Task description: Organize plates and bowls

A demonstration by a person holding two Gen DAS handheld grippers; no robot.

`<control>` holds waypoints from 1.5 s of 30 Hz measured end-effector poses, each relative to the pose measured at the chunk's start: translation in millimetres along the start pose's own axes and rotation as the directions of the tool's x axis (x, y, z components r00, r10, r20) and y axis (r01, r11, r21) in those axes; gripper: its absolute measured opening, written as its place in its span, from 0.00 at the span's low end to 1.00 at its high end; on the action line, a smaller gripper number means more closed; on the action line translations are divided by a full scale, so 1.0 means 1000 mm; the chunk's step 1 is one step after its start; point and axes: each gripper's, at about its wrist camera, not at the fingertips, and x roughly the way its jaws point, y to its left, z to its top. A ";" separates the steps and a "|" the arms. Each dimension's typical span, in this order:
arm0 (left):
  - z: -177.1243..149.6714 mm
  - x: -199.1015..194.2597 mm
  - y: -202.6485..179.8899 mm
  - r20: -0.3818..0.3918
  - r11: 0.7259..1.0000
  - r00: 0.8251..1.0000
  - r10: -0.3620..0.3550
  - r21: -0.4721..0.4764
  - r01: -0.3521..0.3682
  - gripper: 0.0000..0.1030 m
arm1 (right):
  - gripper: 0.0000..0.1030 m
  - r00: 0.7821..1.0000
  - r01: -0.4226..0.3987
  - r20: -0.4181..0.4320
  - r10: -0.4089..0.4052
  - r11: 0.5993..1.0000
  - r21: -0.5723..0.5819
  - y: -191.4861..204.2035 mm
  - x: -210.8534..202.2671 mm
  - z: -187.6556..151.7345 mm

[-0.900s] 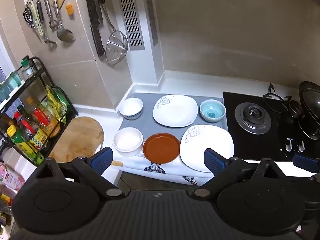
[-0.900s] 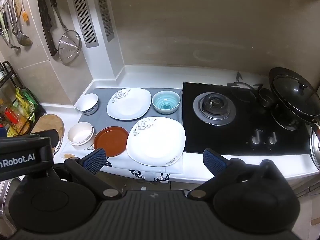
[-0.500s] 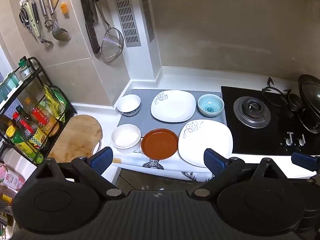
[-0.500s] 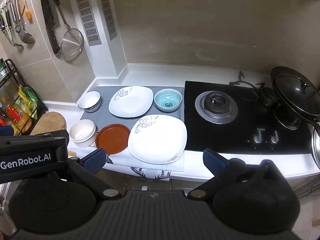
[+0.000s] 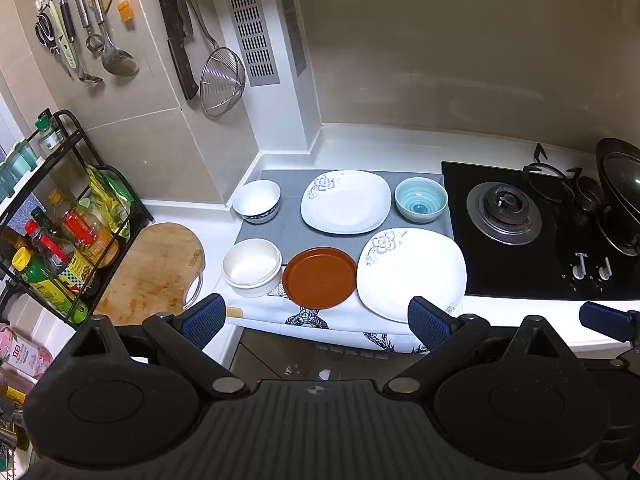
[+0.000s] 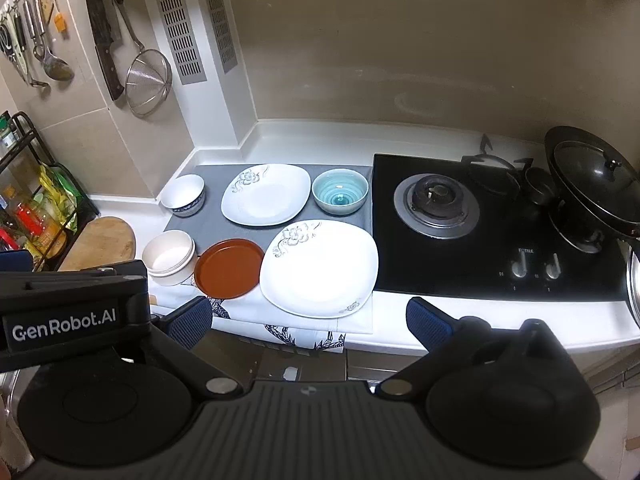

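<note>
At the far left a black wire rack [image 5: 60,216] is holding bottles and packets, and a round wooden cutting board [image 5: 154,268] is lying on the white worktop [image 5: 400,144] just beside it. On the wall above, utensils, a cleaver and a wire strainer [image 5: 222,80] are hanging from hooks.

A grey mat [image 5: 288,232] is covering the worktop section left of the hob, and all 6 dishes are sitting on it in 2 rows. In the back row, a white bowl with a blue band [image 5: 257,201] is standing at the left, a square white floral plate [image 5: 346,201] in the middle, and a teal bowl [image 5: 421,199] at the right, near the hob edge. In the front row, a cream bowl [image 5: 252,267] is standing at the left, a brown round plate [image 5: 320,277] is touching or nearly touching it, and a larger square white floral plate [image 5: 412,272] is sitting at the right, its left edge appearing to lap the brown plate's rim.

The left gripper [image 5: 316,318] is hovering in front of the worktop edge, its fingers spread wide and holding nothing. The right gripper [image 6: 308,322] is hovering likewise, fingers wide apart and empty, in line with the larger plate [image 6: 320,266].

At the right a black gas hob [image 6: 492,224] is carrying a lidded wok [image 6: 592,180].
</note>
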 end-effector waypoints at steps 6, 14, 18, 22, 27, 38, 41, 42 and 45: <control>-0.004 0.000 -0.001 -0.004 1.000 1.000 0.014 0.002 -0.014 0.95 | 1.00 1.000 0.005 -0.005 -0.005 1.000 0.011 0.001 0.001 -0.006; -0.009 0.000 0.003 -0.013 1.000 1.000 0.022 -0.015 -0.022 0.95 | 1.00 1.000 0.003 -0.013 -0.003 1.000 -0.002 0.006 0.000 -0.011; -0.013 0.003 0.005 -0.029 0.999 0.999 0.033 -0.014 -0.033 0.95 | 1.00 1.000 -0.002 -0.029 0.002 1.000 -0.004 0.009 0.003 -0.013; -0.016 0.006 0.007 -0.039 0.999 0.999 0.031 -0.016 -0.032 0.95 | 1.00 0.999 -0.001 -0.040 0.000 1.000 -0.011 0.012 0.007 -0.013; -0.020 0.011 0.013 -0.039 0.999 0.999 0.005 -0.039 -0.006 0.95 | 1.00 0.999 -0.022 -0.049 0.021 1.000 -0.018 0.013 0.013 -0.013; -0.020 0.029 0.012 -0.027 0.999 1.000 -0.015 -0.041 0.014 0.96 | 1.00 0.999 -0.020 -0.037 0.019 1.000 -0.021 0.013 0.030 -0.012; -0.020 0.032 0.011 -0.028 0.999 1.000 -0.002 -0.041 0.001 0.96 | 1.00 0.999 -0.028 -0.036 0.027 0.999 -0.019 0.014 0.034 -0.012; -0.021 0.032 0.010 -0.022 0.999 1.000 0.001 -0.037 -0.002 0.96 | 1.00 0.999 -0.032 -0.029 0.031 0.999 -0.018 0.014 0.035 -0.014; -0.024 0.035 0.008 -0.019 0.999 0.999 0.027 -0.026 -0.028 0.96 | 1.00 0.999 -0.044 -0.030 0.044 0.999 -0.001 0.013 0.042 -0.019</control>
